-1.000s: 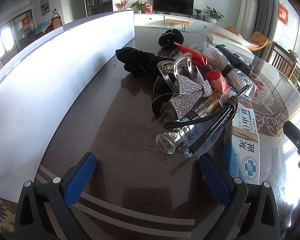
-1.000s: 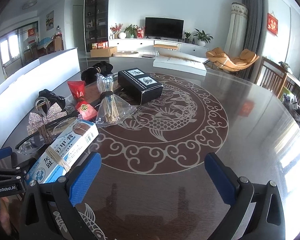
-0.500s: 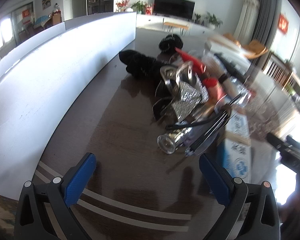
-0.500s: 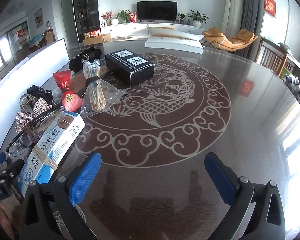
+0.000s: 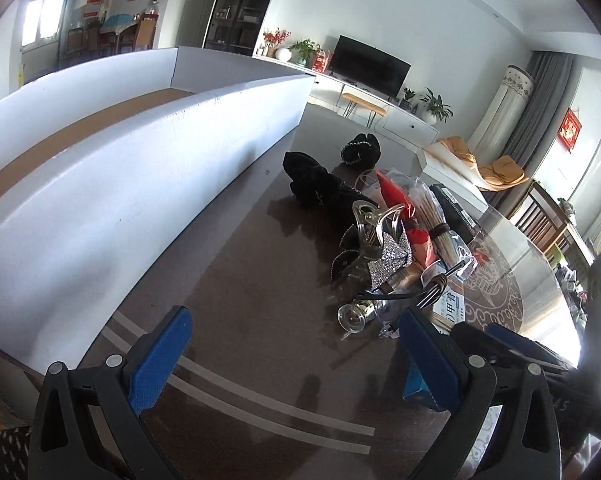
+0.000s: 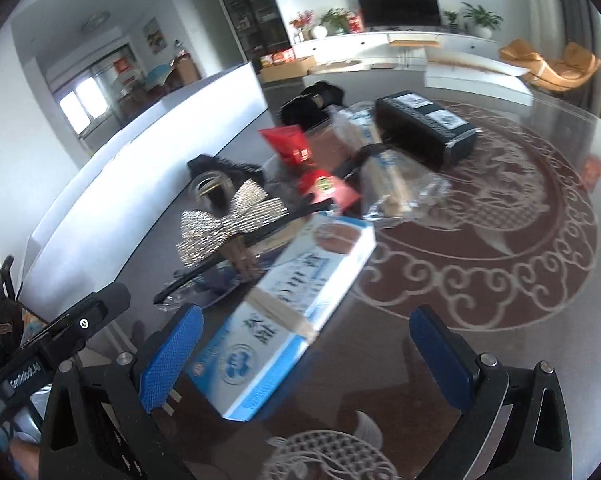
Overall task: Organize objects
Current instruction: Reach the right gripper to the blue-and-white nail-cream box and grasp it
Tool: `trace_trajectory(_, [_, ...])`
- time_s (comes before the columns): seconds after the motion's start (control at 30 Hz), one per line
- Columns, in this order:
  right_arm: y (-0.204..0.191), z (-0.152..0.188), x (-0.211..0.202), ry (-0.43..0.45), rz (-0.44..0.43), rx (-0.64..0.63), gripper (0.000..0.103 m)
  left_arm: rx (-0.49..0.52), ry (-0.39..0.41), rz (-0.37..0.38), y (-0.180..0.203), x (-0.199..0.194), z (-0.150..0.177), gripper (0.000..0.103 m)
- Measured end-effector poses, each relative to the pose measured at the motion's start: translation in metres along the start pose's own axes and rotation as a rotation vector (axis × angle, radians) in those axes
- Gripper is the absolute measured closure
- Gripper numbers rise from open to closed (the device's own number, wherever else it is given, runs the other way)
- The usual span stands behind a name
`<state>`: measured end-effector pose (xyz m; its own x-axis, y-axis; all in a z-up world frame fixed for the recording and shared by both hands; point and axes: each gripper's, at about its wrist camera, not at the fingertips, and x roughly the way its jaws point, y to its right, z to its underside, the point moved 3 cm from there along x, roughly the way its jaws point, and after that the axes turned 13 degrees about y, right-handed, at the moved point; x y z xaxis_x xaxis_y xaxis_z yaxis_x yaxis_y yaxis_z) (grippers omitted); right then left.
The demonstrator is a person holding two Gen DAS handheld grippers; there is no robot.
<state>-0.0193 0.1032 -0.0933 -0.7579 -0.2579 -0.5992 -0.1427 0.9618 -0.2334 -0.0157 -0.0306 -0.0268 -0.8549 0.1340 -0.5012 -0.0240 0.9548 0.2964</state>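
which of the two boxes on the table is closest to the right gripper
The white and blue box, bound with a rubber band, lies just ahead of the right gripper. The black box sits much farther back, beyond the bagged sticks.

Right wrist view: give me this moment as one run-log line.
right hand-held gripper: open, empty | target: blue-and-white box lies between the fingers, not clamped | left hand-held gripper: open, empty | white bin: beside pile

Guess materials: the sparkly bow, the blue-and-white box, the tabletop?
Silver sparkly bow: looks like fabric covered in rhinestones or sequins; its grainy surface glitters, though the picture is blurred.
Blue-and-white rectangular box: printed cardboard, slightly glossy, with sharp folded edges and a rubber band around it.
Dark round tabletop: probably glass or lacquer over a printed pattern; it shows mirror-like reflections.
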Motion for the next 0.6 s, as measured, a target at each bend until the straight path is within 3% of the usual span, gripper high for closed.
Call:
trace_trajectory(0.1, [-0.012, 0.005, 0.027, -0.084, 0.047, -0.071, 0.000, -0.015, 0.013, -0.017, -0.006, -0.003, -0.001, 0.000])
trace_trajectory(0.23, [-0.020, 0.005, 0.035, -0.098, 0.055, -0.137, 0.002, -0.036, -0.013, -0.026, -0.011, 0.002, 0.000, 0.000])
trace_trajectory(0.47, [-0.009, 0.005, 0.028, -0.071, 0.110, -0.223, 0.051, 0.002, -0.041, -0.027, -0.004, 0.007, 0.004, 0.000])
trace_trajectory(0.6, [0.019, 0.008, 0.010, -0.060, 0.161, -0.169, 0.056, -0.009, -0.071, -0.020, -0.005, 0.011, 0.007, 0.000])
